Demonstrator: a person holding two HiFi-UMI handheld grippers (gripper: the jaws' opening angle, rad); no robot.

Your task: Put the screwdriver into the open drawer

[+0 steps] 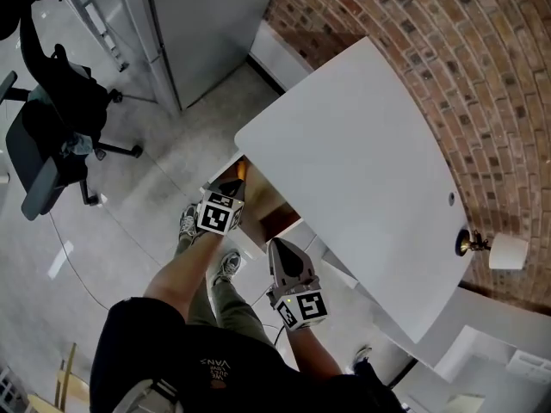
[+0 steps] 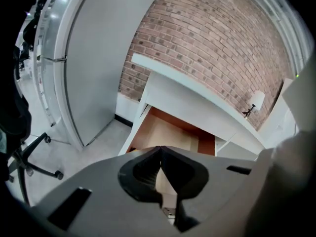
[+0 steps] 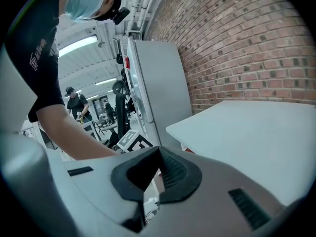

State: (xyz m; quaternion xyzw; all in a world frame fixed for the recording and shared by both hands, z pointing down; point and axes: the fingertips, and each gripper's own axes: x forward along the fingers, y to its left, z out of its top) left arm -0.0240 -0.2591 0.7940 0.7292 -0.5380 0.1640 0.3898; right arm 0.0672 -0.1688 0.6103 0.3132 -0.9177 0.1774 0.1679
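The only word I can read is "VANS", printed in white on the black shirt (image 1: 211, 364) of the person holding the tools; it shows again on the sleeve in the right gripper view. Each tool carries a cube (image 1: 219, 213) with black-and-white square markers, which hold patterns and no lettering. A tall grey cabinet (image 3: 158, 83) has a small red label near its top, too small to read.

The left tool (image 1: 231, 181) (image 2: 159, 149) is fully closed. Its two dark jaws meet at the tips with nothing between them. It hangs over the open drawer (image 1: 263, 198) (image 2: 168, 135), touching neither the drawer nor the surface.

The right tool (image 1: 282, 249) (image 3: 159, 149) also has its jaw tips together and grips nothing. It is held in the air just beside the left one, near the front edge of the white surface (image 1: 362, 162) (image 3: 256, 132), and is not in contact with it.

The drawer is pulled out from under the surface and has a light wooden inside. I cannot make out the screwdriver in any view. The part of the drawer floor that shows in the left gripper view looks like plain wood, and the closed jaws cover the near part.

A brick wall (image 1: 448, 50) runs behind the surface, and a dark office chair (image 1: 52, 136) stands well apart on the grey floor.
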